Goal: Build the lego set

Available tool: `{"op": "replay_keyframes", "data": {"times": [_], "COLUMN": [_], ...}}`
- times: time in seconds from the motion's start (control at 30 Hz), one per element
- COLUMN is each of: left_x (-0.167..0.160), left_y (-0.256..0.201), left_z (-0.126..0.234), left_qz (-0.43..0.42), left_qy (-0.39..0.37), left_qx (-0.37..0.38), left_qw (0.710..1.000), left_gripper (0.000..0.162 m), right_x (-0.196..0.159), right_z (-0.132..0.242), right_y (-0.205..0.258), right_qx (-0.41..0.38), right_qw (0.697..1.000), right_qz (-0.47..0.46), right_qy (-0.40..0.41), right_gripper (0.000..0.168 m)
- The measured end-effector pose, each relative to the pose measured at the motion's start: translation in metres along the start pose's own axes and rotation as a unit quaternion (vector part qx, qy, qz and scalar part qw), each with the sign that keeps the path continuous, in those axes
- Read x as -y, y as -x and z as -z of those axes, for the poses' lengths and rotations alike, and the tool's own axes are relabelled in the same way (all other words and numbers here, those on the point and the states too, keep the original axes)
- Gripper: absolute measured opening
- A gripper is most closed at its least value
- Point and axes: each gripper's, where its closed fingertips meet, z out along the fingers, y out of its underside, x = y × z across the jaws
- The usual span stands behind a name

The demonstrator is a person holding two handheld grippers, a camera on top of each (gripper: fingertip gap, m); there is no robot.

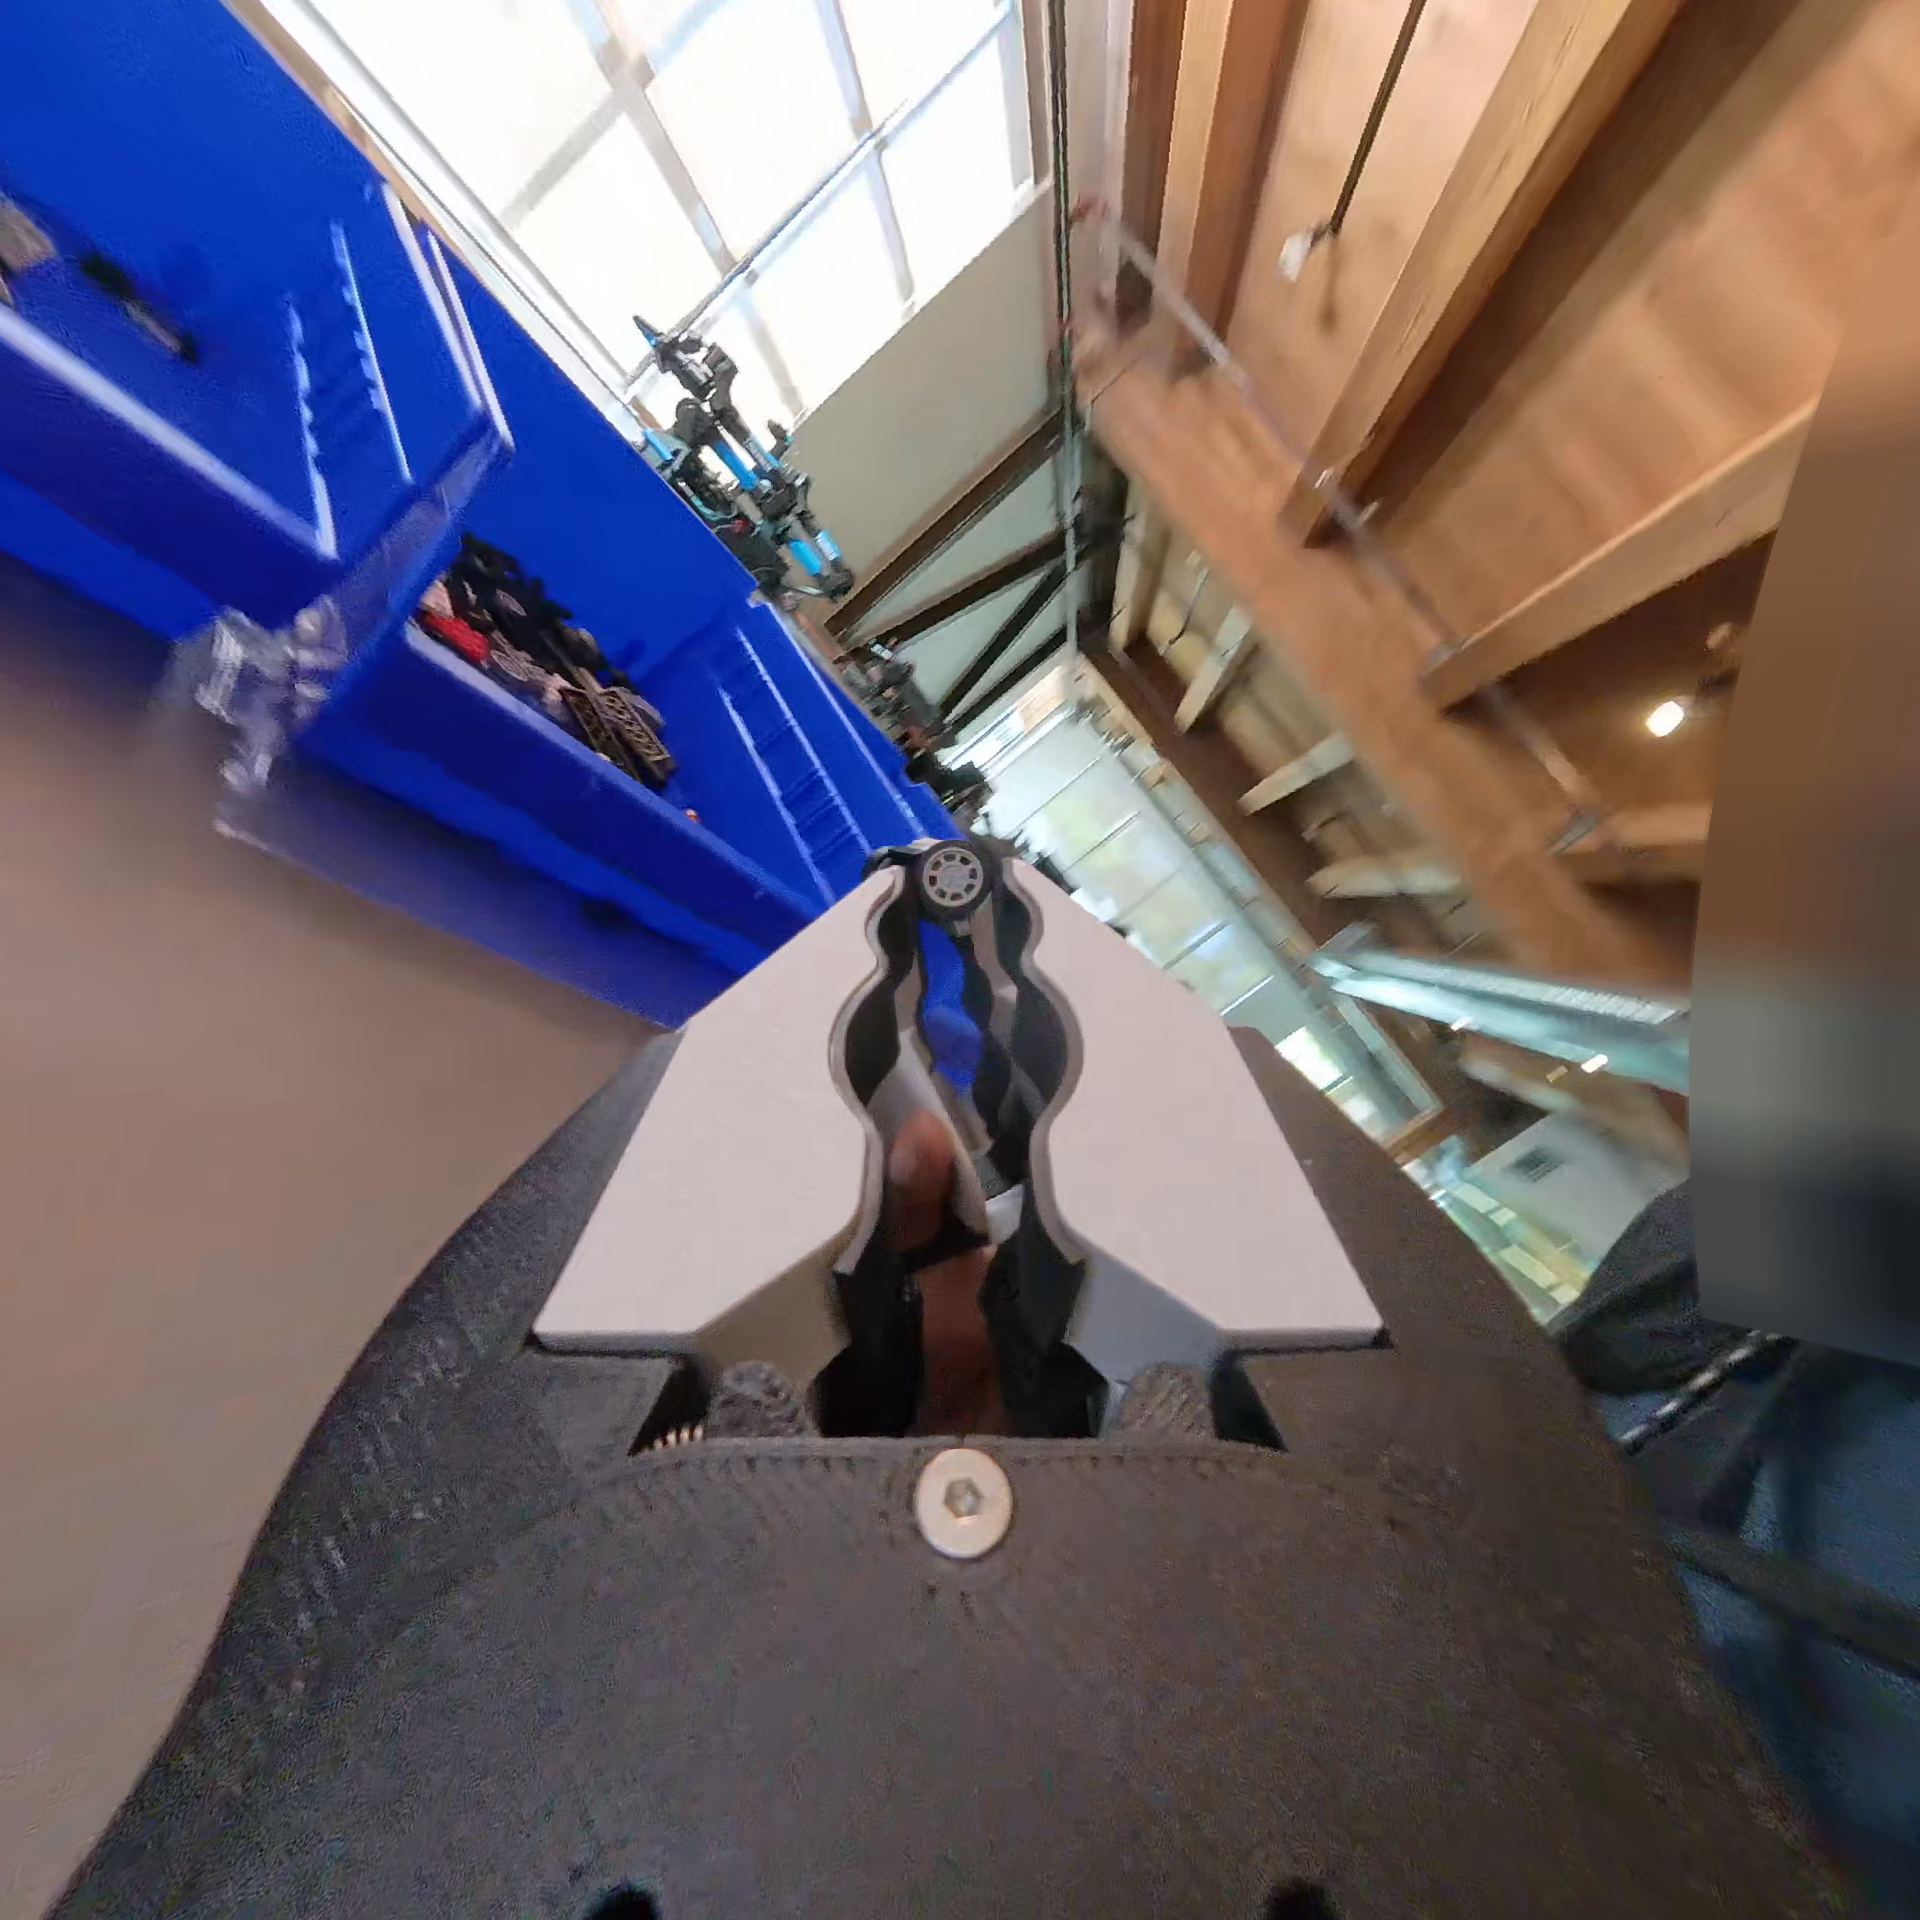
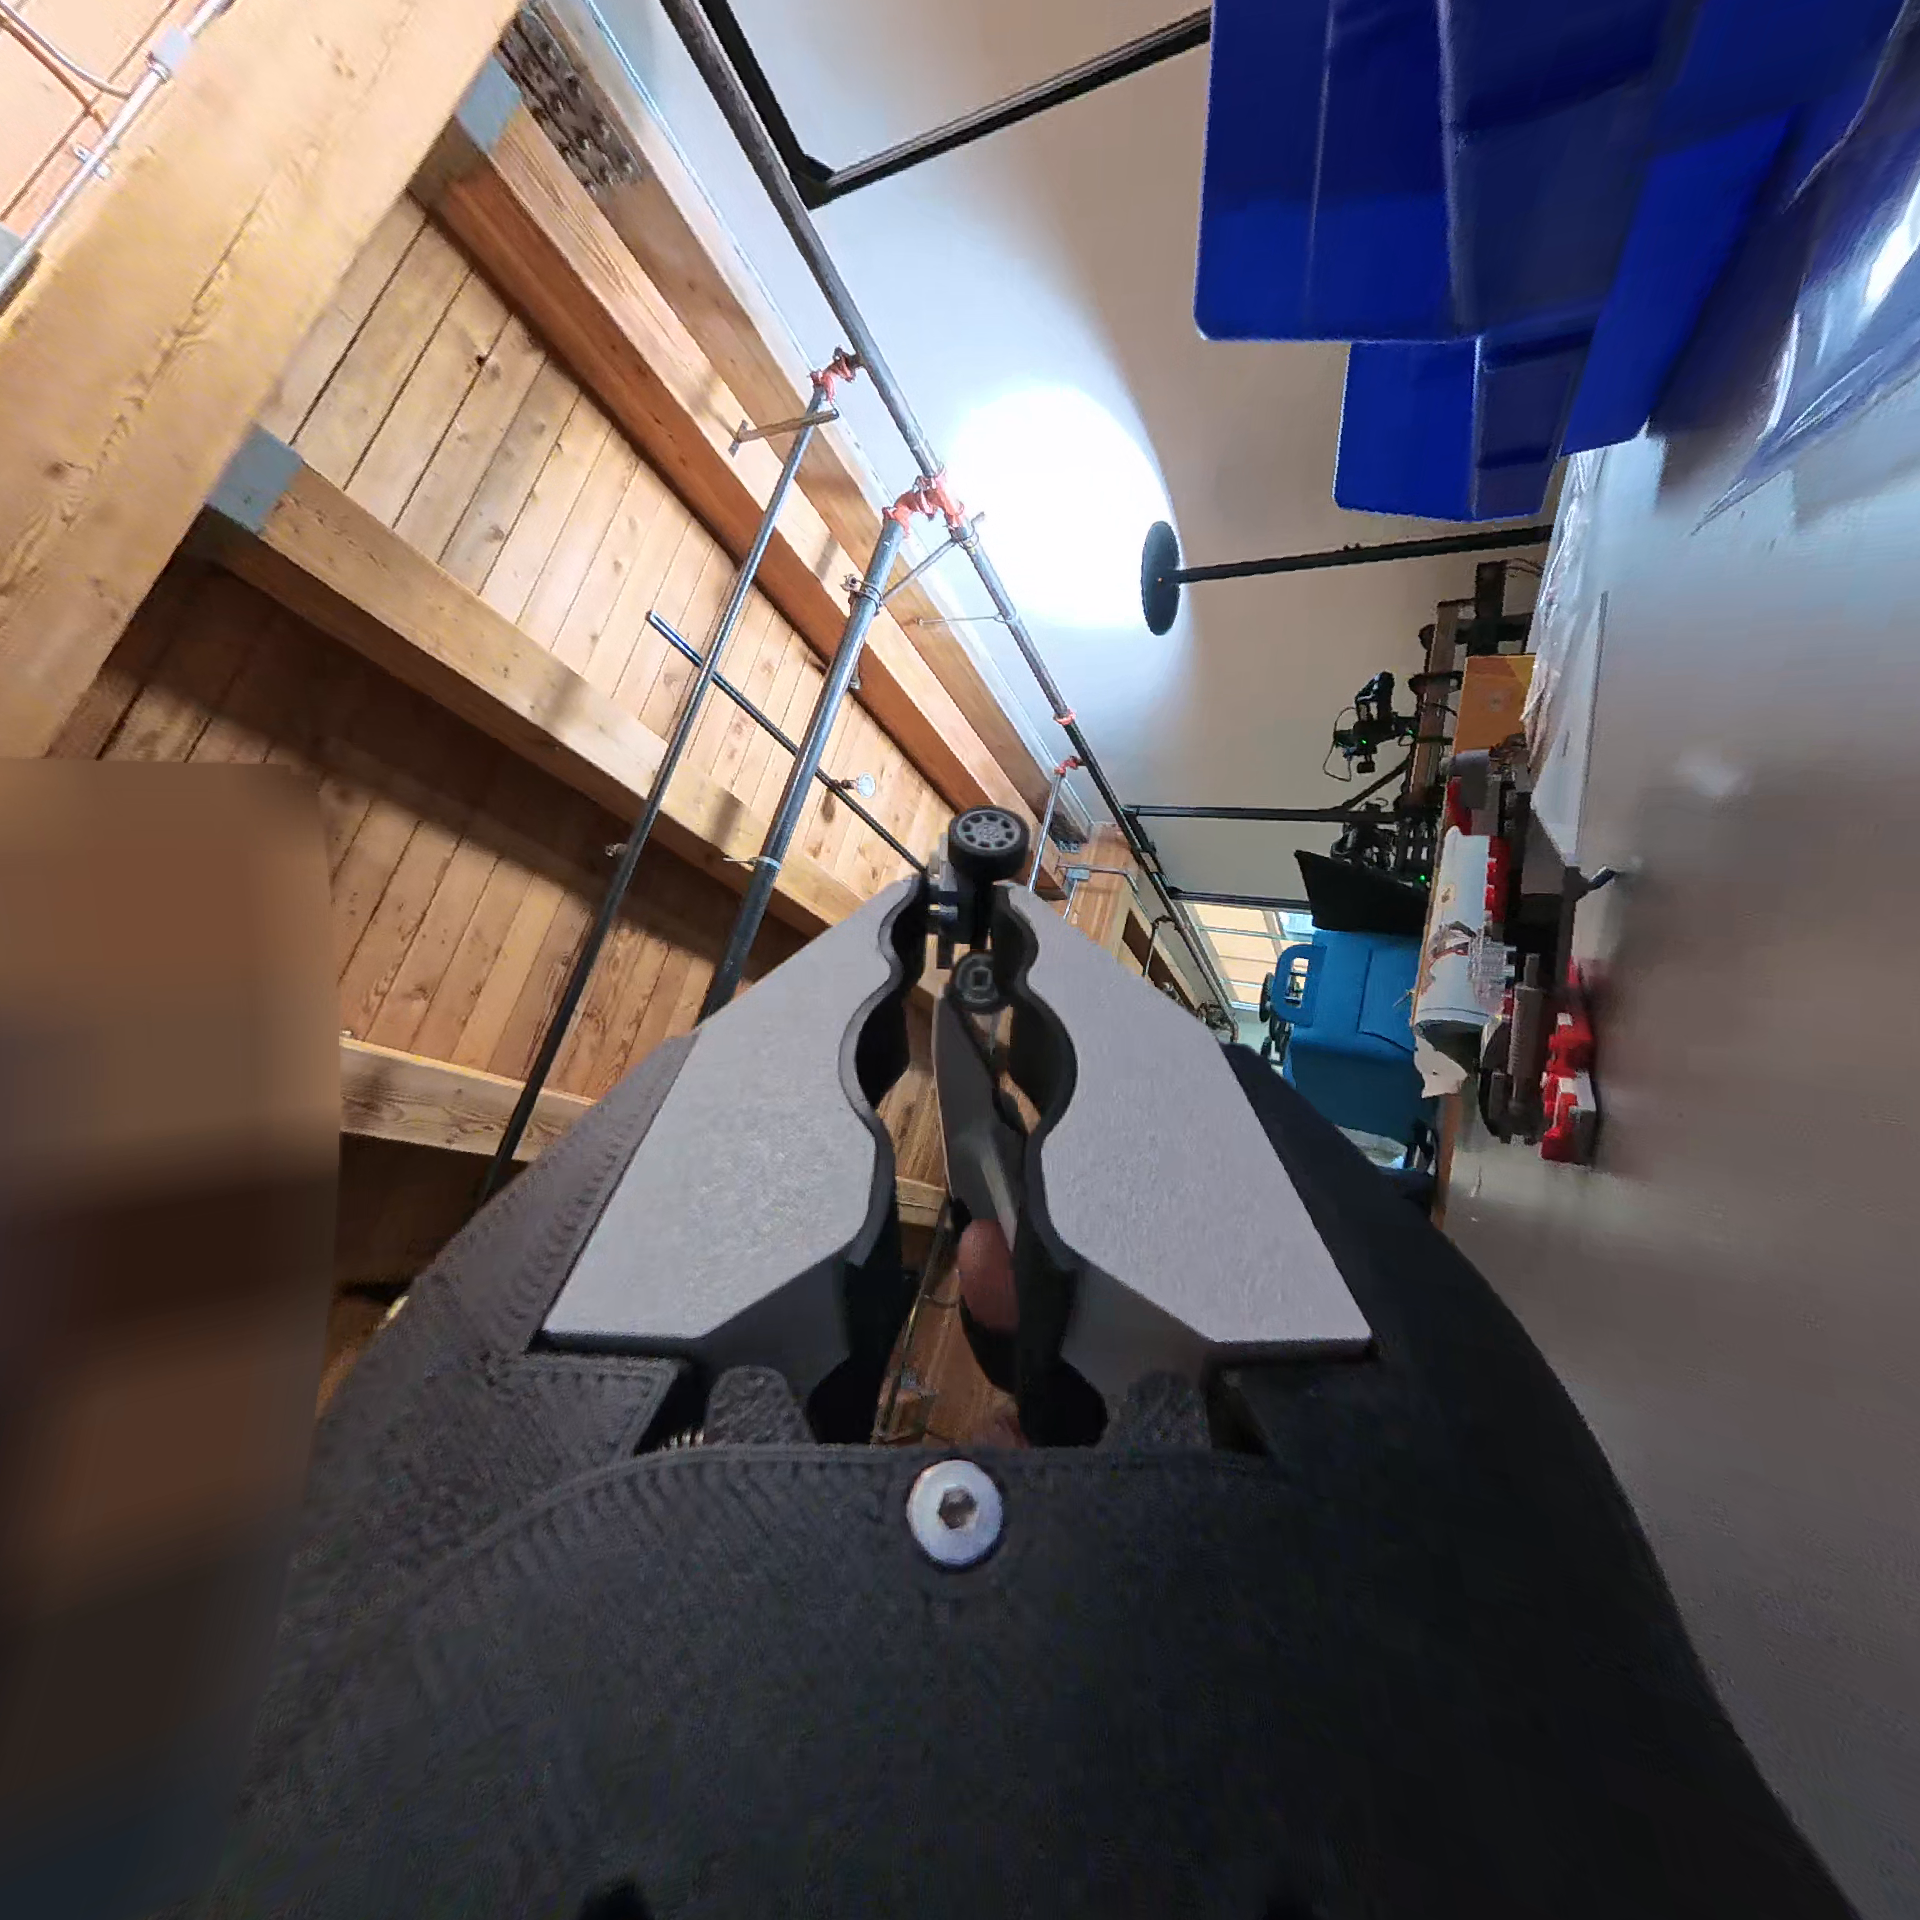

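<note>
Pale grey finger faces on a black ribbed body were shown by the left gripper [image 1: 951, 883], and a black-tyred wheel [image 1: 951, 878] with a grey spoked hub was pinched. The same grey and black were borne by the right gripper [image 2: 971, 899] and its wheel piece [image 2: 987, 834]. Bright blue bins [image 1: 623, 582] and a red-and-grey model [image 2: 1538, 1039] were seen.
</note>
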Motion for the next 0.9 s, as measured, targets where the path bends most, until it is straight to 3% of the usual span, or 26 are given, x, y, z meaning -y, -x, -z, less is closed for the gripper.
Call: {"op": "replay_keyframes", "data": {"times": [0.17,0.7,0.9], "left_x": [-0.009,-0.012,-0.012], "left_y": [0.001,0.001,0.001], "left_z": [-0.009,-0.01,-0.008], "left_qz": [0.089,0.127,0.178], "left_qy": [-0.031,-0.05,-0.049], "left_qx": [-0.029,-0.035,-0.046], "left_qw": [0.995,0.99,0.982], "left_gripper": [0.014,0.014,0.015], "right_x": [-0.005,-0.006,-0.008], "right_z": [0.0,-0.001,-0.001], "right_y": [0.001,0.005,0.003], "right_qx": [0.0,-0.018,-0.041], "right_qw": [1.0,0.996,0.989], "right_qz": [0.013,0.091,0.142], "right_qy": [0.002,0.002,0.015], "right_gripper": [0.011,0.012,0.012]}}
